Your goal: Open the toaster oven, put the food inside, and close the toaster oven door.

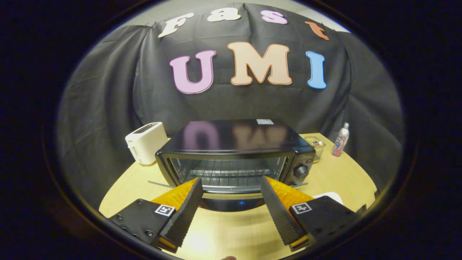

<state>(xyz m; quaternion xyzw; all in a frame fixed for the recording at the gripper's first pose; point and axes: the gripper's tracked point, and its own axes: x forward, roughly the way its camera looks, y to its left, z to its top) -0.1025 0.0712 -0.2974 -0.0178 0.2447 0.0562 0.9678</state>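
gripper [231,186] | jaws spread wide | fingers [187,213] level, pointing forward | holding nothing

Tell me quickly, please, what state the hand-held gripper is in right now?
Hand-held gripper: open, holding nothing; its fingers are spread just in front of the toaster oven door.
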